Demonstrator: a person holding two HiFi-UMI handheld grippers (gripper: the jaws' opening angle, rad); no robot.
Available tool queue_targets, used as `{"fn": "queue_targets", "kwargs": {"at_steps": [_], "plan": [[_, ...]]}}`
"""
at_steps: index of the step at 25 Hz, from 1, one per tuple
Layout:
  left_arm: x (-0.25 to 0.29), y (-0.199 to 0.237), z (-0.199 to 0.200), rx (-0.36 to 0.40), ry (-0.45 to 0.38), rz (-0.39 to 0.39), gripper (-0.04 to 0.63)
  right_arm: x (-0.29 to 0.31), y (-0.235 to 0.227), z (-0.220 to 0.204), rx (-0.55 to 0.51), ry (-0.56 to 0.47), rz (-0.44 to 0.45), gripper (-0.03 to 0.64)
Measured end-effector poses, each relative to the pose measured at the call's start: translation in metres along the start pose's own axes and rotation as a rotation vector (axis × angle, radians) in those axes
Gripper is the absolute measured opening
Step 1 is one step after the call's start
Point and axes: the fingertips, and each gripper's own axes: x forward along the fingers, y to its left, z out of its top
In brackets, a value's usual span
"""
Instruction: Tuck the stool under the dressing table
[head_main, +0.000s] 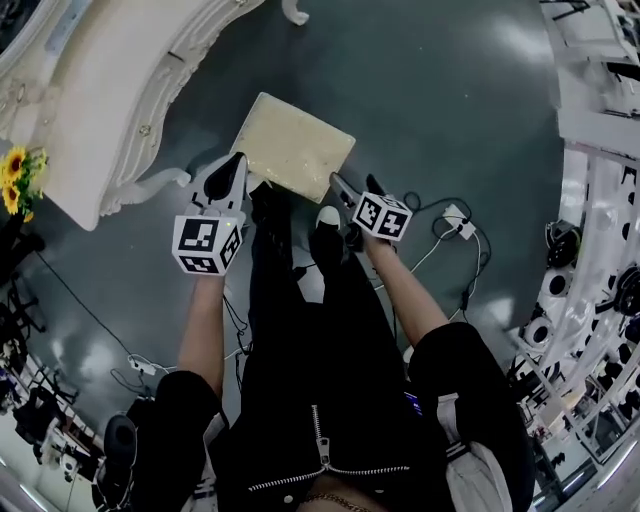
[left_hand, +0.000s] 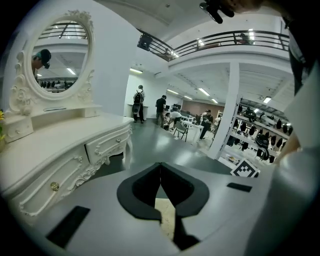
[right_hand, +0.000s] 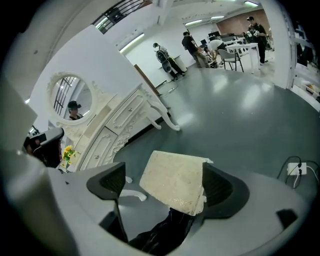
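The stool, with a pale cream square cushion, stands out on the dark grey floor. It is clear of the counter and not under it. The white carved counter lies to the stool's left in the head view, one curled leg reaching toward the stool with bare floor between them. An oval mirror rises from the counter's top, and a bunch of sunflowers sits at the end of the counter farthest from the stool.

The left tool is at the stool's near left corner. In the left gripper view its two dark jaws meet at the tips, so it is closed and holds nothing; a strip of the cushion shows through the gap lower down.

The right tool is at the stool's near right corner. In the right gripper view its jaws stand wide apart with the cushion between them. One pad is just beside the cushion's corner, and the other pad is well clear of it, so nothing is gripped.

The person's black trousers and a white-toed shoe come up to the stool's near edge. A white plug block with cables lies on the floor to the stool's right. Beyond the stool, several people stand far across the hall.
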Motion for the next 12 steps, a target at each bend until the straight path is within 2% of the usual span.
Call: {"fn": "queue_targets", "kwargs": {"at_steps": [3, 8, 12], "plan": [[0.02, -0.002, -0.005, 0.005, 0.006, -0.026, 0.021, 0.017, -0.013, -0.005, 0.013, 0.002, -0.024, 0.474], [0.049, -0.005, -0.024, 0.011, 0.03, -0.046, 0.021, 0.052, -0.036, -0.038, 0.089, 0.044, -0.036, 0.495], [0.069, -0.001, -0.049, -0.027, 0.041, -0.055, 0.021, 0.086, -0.059, -0.071, 0.136, 0.092, -0.061, 0.503]]}}
